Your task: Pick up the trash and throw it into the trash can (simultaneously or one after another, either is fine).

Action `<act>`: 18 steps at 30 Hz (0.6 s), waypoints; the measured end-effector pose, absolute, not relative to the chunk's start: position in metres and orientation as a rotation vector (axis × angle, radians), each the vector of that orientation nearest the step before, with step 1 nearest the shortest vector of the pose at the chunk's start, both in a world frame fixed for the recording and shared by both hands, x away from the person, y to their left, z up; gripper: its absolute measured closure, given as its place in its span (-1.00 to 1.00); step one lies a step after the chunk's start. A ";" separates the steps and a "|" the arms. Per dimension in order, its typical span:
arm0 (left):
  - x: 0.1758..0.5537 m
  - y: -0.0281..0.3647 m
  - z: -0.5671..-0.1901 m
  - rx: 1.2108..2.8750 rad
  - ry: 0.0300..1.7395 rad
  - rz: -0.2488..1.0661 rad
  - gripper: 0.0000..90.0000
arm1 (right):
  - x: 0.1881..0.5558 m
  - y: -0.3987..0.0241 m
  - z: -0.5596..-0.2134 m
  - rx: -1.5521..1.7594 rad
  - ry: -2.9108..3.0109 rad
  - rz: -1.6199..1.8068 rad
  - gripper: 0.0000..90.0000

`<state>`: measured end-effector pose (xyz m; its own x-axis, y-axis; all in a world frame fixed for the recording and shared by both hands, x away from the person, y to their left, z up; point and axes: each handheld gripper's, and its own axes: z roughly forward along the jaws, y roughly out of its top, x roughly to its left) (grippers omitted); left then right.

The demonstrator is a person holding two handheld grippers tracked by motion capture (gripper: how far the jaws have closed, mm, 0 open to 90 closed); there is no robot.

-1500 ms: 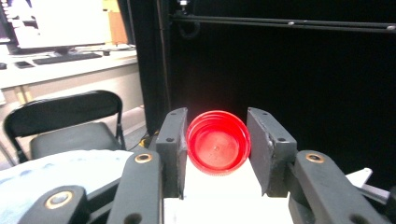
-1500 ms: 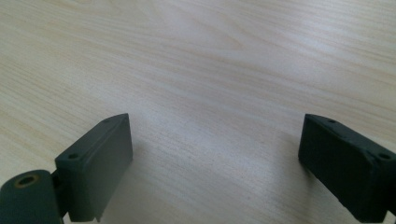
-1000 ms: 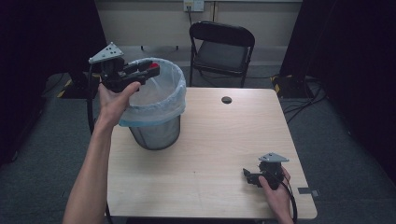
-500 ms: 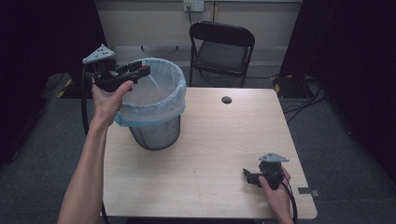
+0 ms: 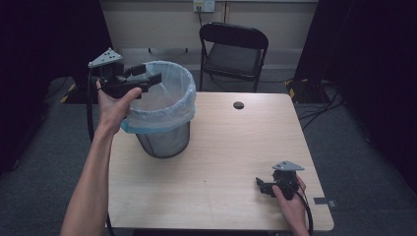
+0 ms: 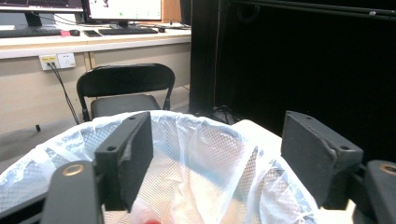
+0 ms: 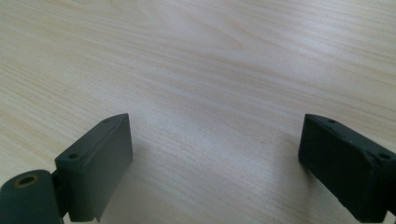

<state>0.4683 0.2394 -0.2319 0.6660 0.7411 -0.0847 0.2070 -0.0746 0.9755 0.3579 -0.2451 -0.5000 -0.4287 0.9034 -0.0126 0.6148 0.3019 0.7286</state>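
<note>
Dark curtained room, grey carpet, and a pale wood-grain table (image 5: 216,167) front and centre, with a black folding chair (image 5: 232,46) parked just behind its far edge and a small round cable hole (image 5: 238,105) in the tabletop near that edge. Over at the table's far left corner stands the grey wire-mesh waste bin with its translucent blue-white plastic liner (image 5: 162,115), right up against the left edge. The left gripper (image 5: 143,78) hangs above the bin's left rim, its 2 jaws having just been opening, now standing wide with nothing between them. In the left gripper view the liner mouth spreads below the jaws and a small red scrap (image 6: 148,220) lies down inside, partly hidden. The right gripper (image 5: 262,187) rests low on the table near the front right corner, jaws spread wide, bare wood between them in the right gripper view. Broad open tabletop lies between bin and right hand
</note>
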 end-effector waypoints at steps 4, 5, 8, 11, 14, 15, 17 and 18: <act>0.466 0.237 -0.232 1.631 0.776 0.506 -0.63 | 0.358 -0.245 -0.500 1.354 2.153 0.921 -0.80; 0.464 0.235 -0.233 1.635 0.755 0.487 -0.63 | 0.358 -0.245 -0.500 1.352 2.152 0.921 -0.80; 0.463 0.233 -0.234 1.647 0.744 0.476 -0.65 | 0.358 -0.245 -0.500 1.352 2.153 0.921 -0.80; 0.461 0.230 -0.236 1.663 0.714 0.444 -0.65 | 0.358 -0.245 -0.500 1.352 2.153 0.921 -0.80; 0.459 0.227 -0.235 1.684 0.701 0.442 -0.65 | 0.358 -0.245 -0.500 1.352 2.152 0.921 -0.80; 0.457 0.224 -0.235 1.691 0.688 0.430 -0.65 | 0.358 -0.245 -0.500 1.352 2.153 0.921 -0.80; 0.454 0.222 -0.233 1.696 0.673 0.424 -0.65 | 0.358 -0.245 -0.500 1.352 2.153 0.921 -0.80; 0.454 0.222 -0.233 1.696 0.673 0.424 -0.65 | 0.358 -0.245 -0.500 1.352 2.153 0.921 -0.80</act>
<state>0.4544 0.2220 -0.2335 0.7660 0.6382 -0.0767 0.2059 -0.1305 0.9698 0.3579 -0.2451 -0.5000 -0.4289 0.9033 -0.0130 0.6145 0.3023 0.7287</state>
